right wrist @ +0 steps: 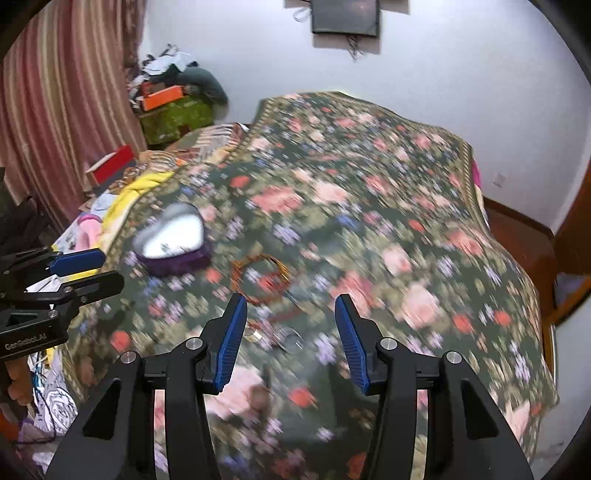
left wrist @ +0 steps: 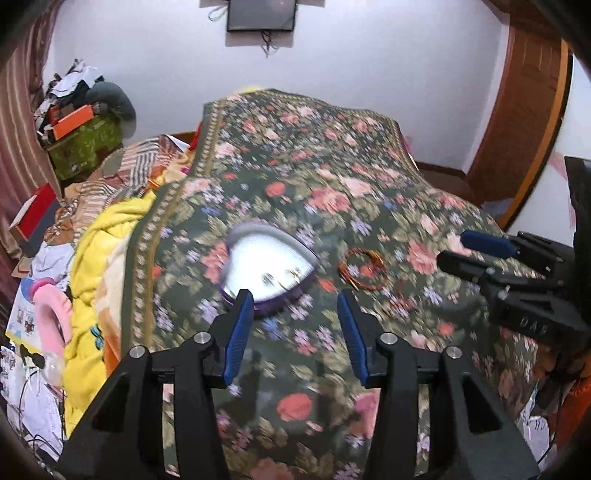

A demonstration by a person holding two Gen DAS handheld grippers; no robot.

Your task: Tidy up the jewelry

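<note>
The left tool (left wrist: 295, 295) is spread wide with nothing between its blue pads (left wrist: 238, 332), and hovers over the floral bedspread (left wrist: 332, 177). Just beyond its left pad lies the heart-shaped jewelry box (left wrist: 267, 264), open, with a pale lining and a purple outer wall; small metallic pieces (left wrist: 291, 275), too blurred to identify, rest inside near its near edge. To the right of the box, apart from it, a red-and-gold bead bracelet (left wrist: 364, 269) lies flat on the bedspread.

The right tool (right wrist: 291, 299) is likewise spread wide and holds nothing. The bracelet (right wrist: 260, 278) lies just ahead of its left pad, with the jewelry box (right wrist: 171, 234) further out to the left. Between the pads, close to the left one, a gold ring (right wrist: 254, 335) and a small silver item (right wrist: 290, 338) lie on the bedspread (right wrist: 369, 206); motion blur hides their detail.

A yellow blanket (left wrist: 99, 266) is heaped along the bedspread's left edge, and a dark frame (left wrist: 261, 14) hangs on the far wall.
</note>
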